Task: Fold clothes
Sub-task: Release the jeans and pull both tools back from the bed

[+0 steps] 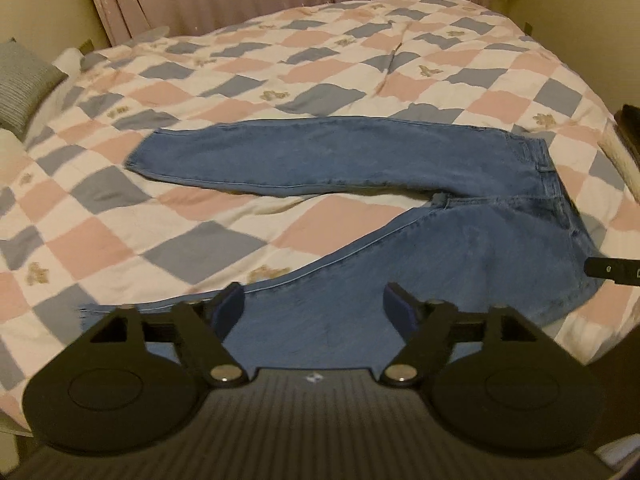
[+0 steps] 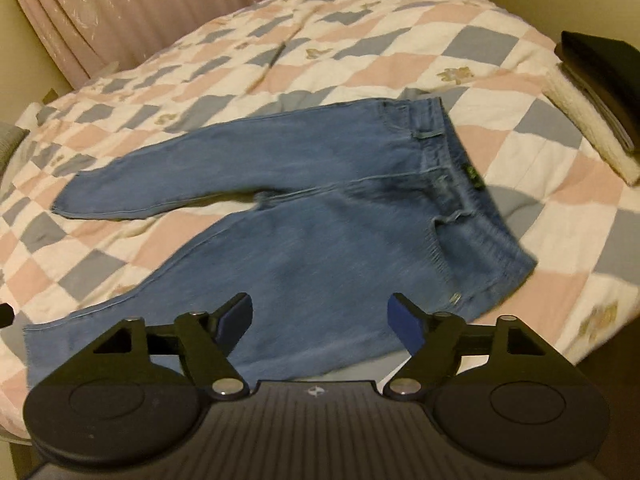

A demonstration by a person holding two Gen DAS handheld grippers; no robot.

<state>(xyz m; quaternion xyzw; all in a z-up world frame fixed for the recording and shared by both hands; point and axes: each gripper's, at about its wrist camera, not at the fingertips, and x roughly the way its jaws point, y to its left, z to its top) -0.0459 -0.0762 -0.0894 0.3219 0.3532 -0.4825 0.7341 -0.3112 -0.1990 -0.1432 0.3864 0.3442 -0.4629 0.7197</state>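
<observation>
Jeans (image 1: pixel 360 160) spread on bed (image 1: pixel 160 240), legs splayed; both tongs (image 1: pixel 312 304) (image 2: pixel 320 312) wide open, empty. Grip near leg's hem and waistband corner together.

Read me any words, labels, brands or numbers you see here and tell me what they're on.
No readable text.
Small dark tag inside the jeans waistband: greenish marks, too blurred to read.
Small white emblem on the right gripper body: a symbol, not letters.
</observation>
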